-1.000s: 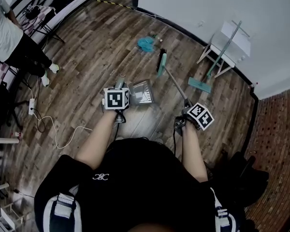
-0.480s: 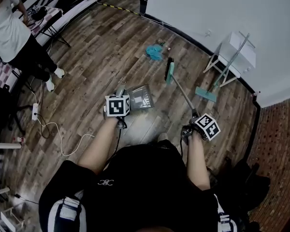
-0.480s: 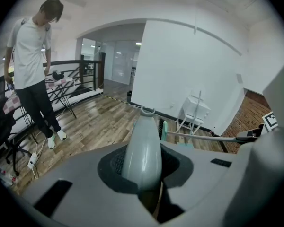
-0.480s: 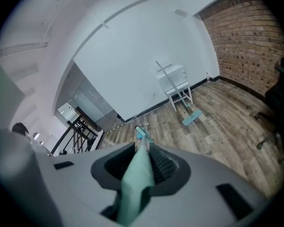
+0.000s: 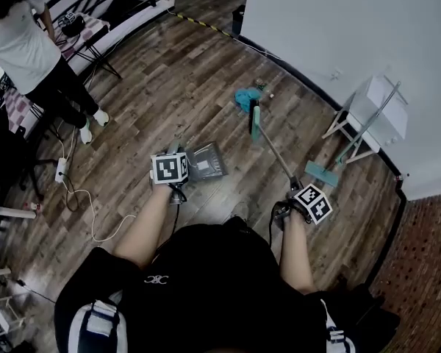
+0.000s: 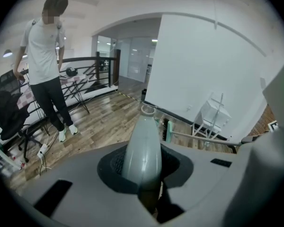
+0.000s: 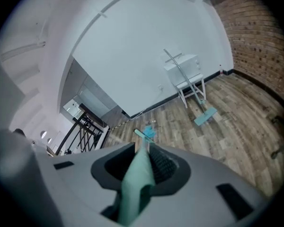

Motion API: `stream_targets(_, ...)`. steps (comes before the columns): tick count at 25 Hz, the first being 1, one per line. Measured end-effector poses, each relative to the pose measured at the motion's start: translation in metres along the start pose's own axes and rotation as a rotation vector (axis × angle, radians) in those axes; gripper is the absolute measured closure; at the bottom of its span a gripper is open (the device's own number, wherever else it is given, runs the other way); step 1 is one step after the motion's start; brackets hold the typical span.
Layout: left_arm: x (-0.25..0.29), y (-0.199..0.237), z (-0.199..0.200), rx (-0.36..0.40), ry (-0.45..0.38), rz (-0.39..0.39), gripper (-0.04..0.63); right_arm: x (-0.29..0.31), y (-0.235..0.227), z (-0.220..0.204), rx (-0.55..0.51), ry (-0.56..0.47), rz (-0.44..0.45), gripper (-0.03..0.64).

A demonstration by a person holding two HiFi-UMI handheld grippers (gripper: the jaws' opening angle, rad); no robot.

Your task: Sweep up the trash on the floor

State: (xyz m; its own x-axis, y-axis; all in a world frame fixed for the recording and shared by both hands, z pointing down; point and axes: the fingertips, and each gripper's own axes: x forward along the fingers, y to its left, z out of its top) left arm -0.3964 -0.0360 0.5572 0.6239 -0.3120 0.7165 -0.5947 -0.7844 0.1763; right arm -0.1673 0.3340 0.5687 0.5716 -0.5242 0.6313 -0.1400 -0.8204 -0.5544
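Broom (image 5: pixel 255 120), clenched in right claw (image 5: pixel 295 191), nearer half-hidden trash (image 5: pixel 242 98); left claw (image 5: pixel 178 157) clenched on dustpan (image 5: pixel 207 160).

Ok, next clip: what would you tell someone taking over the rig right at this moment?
Left claw: shut on the grey handle of the dustpan, which is low in front of the person, well short of the trash.
Right claw: shut on the teal handle of the broom; its head is right beside the blue trash near the wall.
Done: both tools are in hand and the broom is at the pile.
Left: bring the pan up to the pile, sweep the trash in.
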Motion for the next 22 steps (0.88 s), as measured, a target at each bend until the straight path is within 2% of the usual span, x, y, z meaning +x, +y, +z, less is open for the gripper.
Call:
stream_targets(5,0.021,-0.019,0.038,-0.075,-0.023,0.070,0.528,0.050,0.000,0.062,-0.007,0.066,0.044,0.517)
stream_targets(10,0.045,-0.052,0.076,-0.102,-0.072,0.108,0.528,0.087,-0.001,0.112,-0.049,0.087,0.080,0.517)
stream_targets(16,0.068,-0.085,0.115,-0.113,-0.125,0.124,0.528,0.114,-0.011,0.155,-0.046,0.090,0.090,0.517)
stream_targets(22,0.090,-0.098,0.142,-0.132,-0.125,0.109,0.528,0.128,-0.010,0.176,-0.024,0.054,0.095,0.517)
